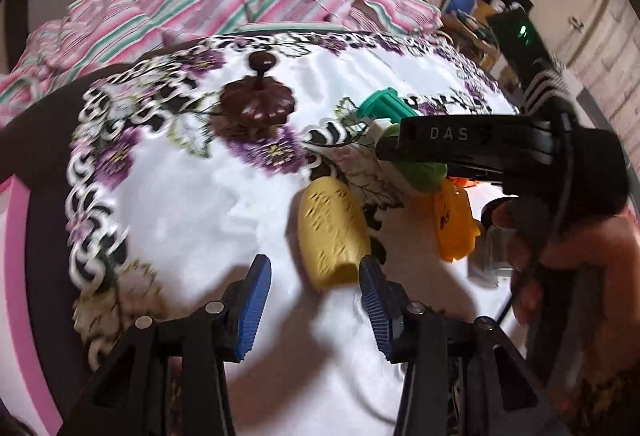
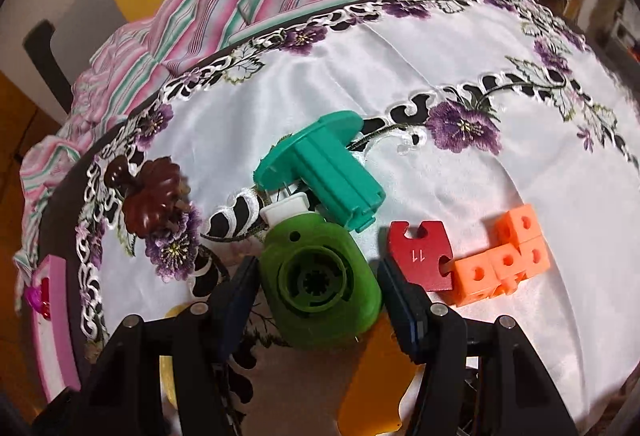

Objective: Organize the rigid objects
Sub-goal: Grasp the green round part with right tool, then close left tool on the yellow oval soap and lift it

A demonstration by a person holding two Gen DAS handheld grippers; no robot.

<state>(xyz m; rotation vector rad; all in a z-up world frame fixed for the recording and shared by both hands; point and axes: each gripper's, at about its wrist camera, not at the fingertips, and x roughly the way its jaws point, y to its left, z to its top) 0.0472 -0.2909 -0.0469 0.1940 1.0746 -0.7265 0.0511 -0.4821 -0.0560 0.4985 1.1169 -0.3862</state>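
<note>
Your right tool (image 2: pixel 318 290) pinched the green round-cornered piece (image 2: pixel 320 278) between its blue pads, one pad pressed on each side of it. That green piece sat low over the white embroidered cloth (image 2: pixel 400 84) on the counter, and everything else lay around it: a white cap (image 2: pixel 286 210) touched its far edge, the teal flanged part (image 2: pixel 326 166) lay tilted just beyond that, the red notched tile (image 2: pixel 422 256) lay just to its right, and the cluster of orange cubes (image 2: pixel 502 256) touched the tile's right side. The brown fluted knob (image 2: pixel 150 198) stood well to the left of the green piece, near the cloth's border. Your left tool (image 1: pixel 314 310) was spread with nothing between its pads, and the yellow textured block (image 1: pixel 332 234) lay just ahead of them, left of the green piece. An orange-yellow part (image 1: pixel 454 224) sat below the green piece, partly hidden by your right tool's black body (image 1: pixel 500 152).
</note>
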